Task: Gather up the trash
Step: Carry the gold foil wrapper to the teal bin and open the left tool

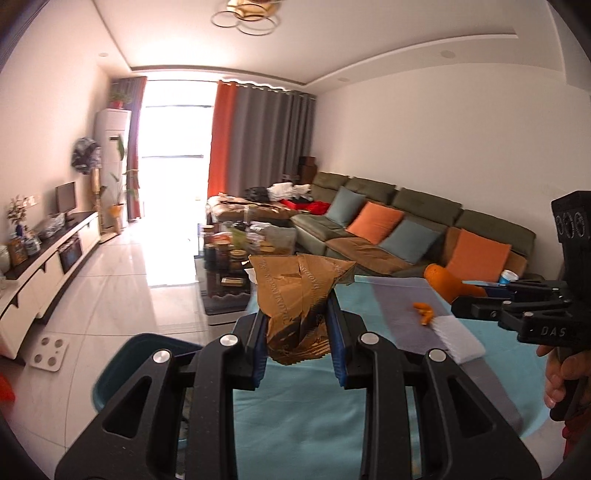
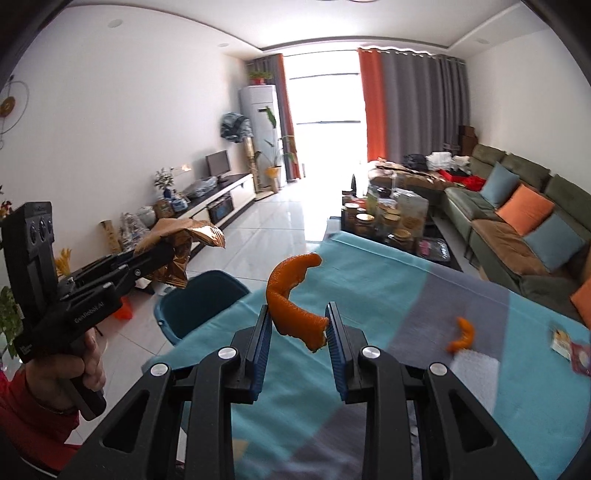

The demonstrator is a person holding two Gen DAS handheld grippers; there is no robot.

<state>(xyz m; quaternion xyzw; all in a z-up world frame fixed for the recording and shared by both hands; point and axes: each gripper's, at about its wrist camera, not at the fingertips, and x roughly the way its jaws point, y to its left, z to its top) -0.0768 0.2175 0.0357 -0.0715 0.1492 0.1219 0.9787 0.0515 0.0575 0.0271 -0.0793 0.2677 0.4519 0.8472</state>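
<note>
Left gripper [image 1: 300,334] clamped on crumpled gold-brown wrapper [image 1: 301,295], light, crushable. Right gripper [image 2: 298,341] pinching curled orange peel [image 2: 293,299], limp, slick; grip mid-strip. Both above teal tablecloth [image 2: 369,280]; blue bin [image 2: 195,299] near left.

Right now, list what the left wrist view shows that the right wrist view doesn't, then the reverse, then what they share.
Only the left wrist view: the white scale on the floor and the ring-shaped ceiling lamp.

Only the right wrist view: the snack wrappers at the tablecloth's right edge.

Both: the left gripper shut on the brown wrapper, the right gripper holding the orange peel, a smaller peel piece, the teal bin.
</note>
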